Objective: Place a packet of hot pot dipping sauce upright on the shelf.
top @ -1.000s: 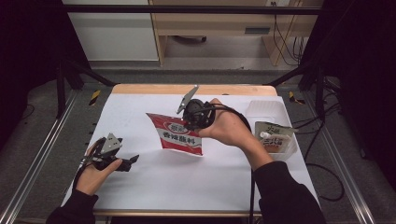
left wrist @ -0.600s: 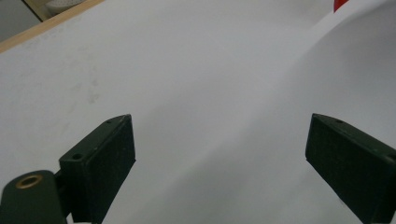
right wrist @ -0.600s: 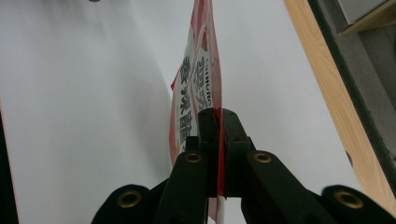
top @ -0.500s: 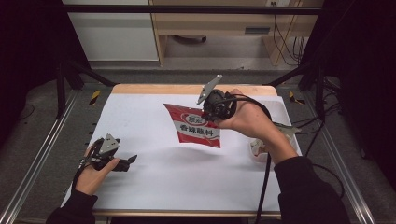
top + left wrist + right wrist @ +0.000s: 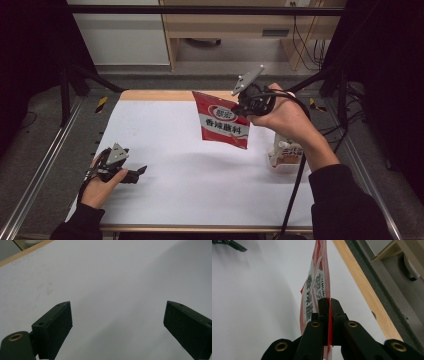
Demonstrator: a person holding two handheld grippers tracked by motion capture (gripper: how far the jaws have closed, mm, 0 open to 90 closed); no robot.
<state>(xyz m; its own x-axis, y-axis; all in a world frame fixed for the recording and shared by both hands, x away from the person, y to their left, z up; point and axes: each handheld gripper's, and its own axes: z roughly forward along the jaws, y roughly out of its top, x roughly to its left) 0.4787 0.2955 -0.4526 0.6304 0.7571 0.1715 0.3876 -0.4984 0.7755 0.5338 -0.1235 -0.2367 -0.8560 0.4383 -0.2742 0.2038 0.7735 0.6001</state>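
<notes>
A white bench [image 5: 190, 200] with a wooden far edge stands in a dim room, metal rails along its sides and a pale cabinet behind it.

The right tongs [image 5: 239, 109] are pressed together on the edge of a red seasoning packet [image 5: 221, 125], which hangs in the air below and to the left of them, clear of the bench top, over its far half. In the right gripper view the two black jaws meet with the packet's thin red edge [image 5: 327, 315] sandwiched between them, and the printed face runs away from the tips almost edge-on.

The packet looks light and limp: a flat foil or plastic sachet that dangles from one corner and will likely swing or fold as it travels. Its glossy film is probably slippery, so the sealed flat border, where it is pinched now, seems the soundest place to hold it; a grip on the filled middle might slide or crush the contents.

Beneath the right forearm, near the bench's right edge, a small white carton [image 5: 285, 154] sits on the surface.

The left tongs [image 5: 136, 172] rest low by the bench's near left side, well apart from the packet. Their jaws stand spread wide with only bare bench between them, as the left gripper view [image 5: 117, 327] makes plain.
</notes>
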